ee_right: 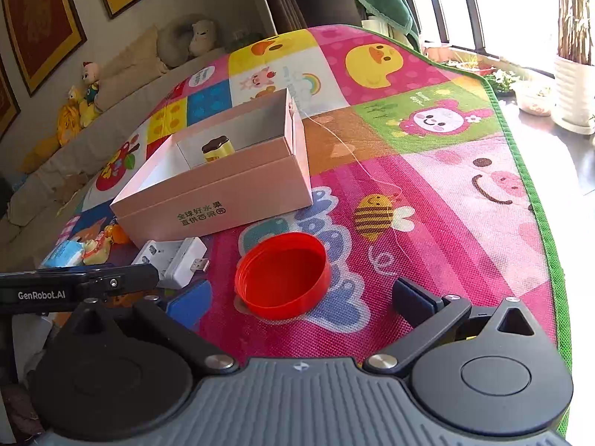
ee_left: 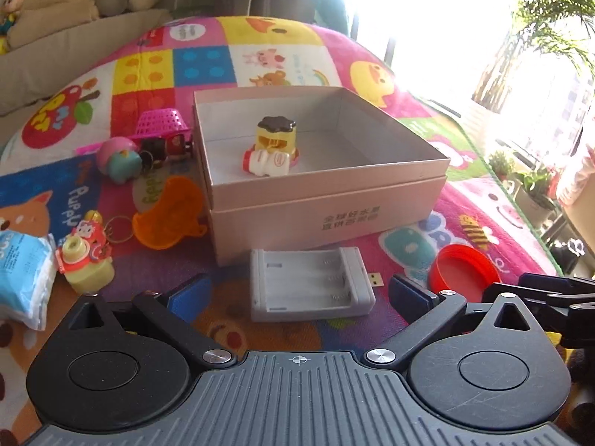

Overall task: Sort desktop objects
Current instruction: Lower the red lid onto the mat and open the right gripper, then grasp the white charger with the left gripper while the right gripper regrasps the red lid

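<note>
The grey battery charger [ee_left: 310, 284] lay just in front of the pink box [ee_left: 327, 204], its long axis crosswise between the spread, empty fingers of the left gripper [ee_left: 297, 295], while the right gripper [ee_right: 301, 299], likewise spread, faced the red lid [ee_right: 282, 275].
</note>
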Tool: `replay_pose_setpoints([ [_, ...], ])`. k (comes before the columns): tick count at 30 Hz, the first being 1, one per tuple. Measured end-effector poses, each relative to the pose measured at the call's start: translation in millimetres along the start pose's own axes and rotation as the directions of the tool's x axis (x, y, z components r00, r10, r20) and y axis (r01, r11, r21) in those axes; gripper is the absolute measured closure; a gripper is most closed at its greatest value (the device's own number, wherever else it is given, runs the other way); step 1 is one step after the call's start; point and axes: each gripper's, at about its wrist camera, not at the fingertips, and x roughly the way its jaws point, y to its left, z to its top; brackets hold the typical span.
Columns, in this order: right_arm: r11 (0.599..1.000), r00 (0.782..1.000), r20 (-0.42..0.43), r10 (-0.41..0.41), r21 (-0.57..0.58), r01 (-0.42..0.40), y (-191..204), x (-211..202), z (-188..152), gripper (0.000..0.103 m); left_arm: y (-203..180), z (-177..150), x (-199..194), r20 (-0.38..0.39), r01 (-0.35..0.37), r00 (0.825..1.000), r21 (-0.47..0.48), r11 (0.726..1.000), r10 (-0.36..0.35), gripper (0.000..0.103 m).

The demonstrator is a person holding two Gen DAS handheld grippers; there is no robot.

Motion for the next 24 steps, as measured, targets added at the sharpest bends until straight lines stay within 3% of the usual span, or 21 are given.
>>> replay_pose_setpoints([
  [3,0.999,1.0,0.021,0.006,0.031,-0.006,-2.7,-3.7,-1.6,0.0,-11.1,4.3,14.1,-0.013,-0.044,0.999,0.057,0.997,0.045,0.0],
  [6,0.999,0.999,0.039,-0.008,0.031,0.007,-1.3,-6.9,-3.3,0.0,-12.7,4.1,18.8,-0.025,-0.045,0.999,0.055,0.997,0.047,0.0],
  [8,1.0,0.999,0.047,-0.01,0.025,0.009,-0.4,-8.2,-4.1,0.0,-10.3,2.3,17.4,-0.022,-0.044,0.999,0.058,0.997,0.045,0.017],
  [9,1.0,0.999,0.052,-0.011,0.017,0.01,1.1,-8.7,-4.5,0.0,-8.1,2.0,15.7,-0.021,-0.038,0.999,0.052,0.998,0.039,0.018],
  [14,0.994,0.997,0.068,-0.023,-0.105,0.03,20.3,-10.4,-4.9,0.0,6.0,-10.5,-3.7,-0.015,-0.052,0.998,0.072,0.996,0.053,0.019],
  [18,0.953,0.994,0.056,-0.096,-0.281,0.108,45.2,-1.3,0.0,0.0,25.3,-37.4,-37.6,-0.025,-0.048,0.998,0.091,0.995,0.051,0.019],
  [23,0.942,0.991,-0.019,-0.136,-0.311,0.123,49.8,21.9,11.4,0.002,43.5,-55.7,-63.1,-0.032,-0.047,0.998,0.089,0.995,0.05,0.016],
  [24,0.941,0.99,-0.029,-0.138,-0.316,0.122,50.7,26.5,11.9,0.006,44.7,-57.4,-64.6,-0.031,-0.044,0.998,0.095,0.995,0.047,0.014],
])
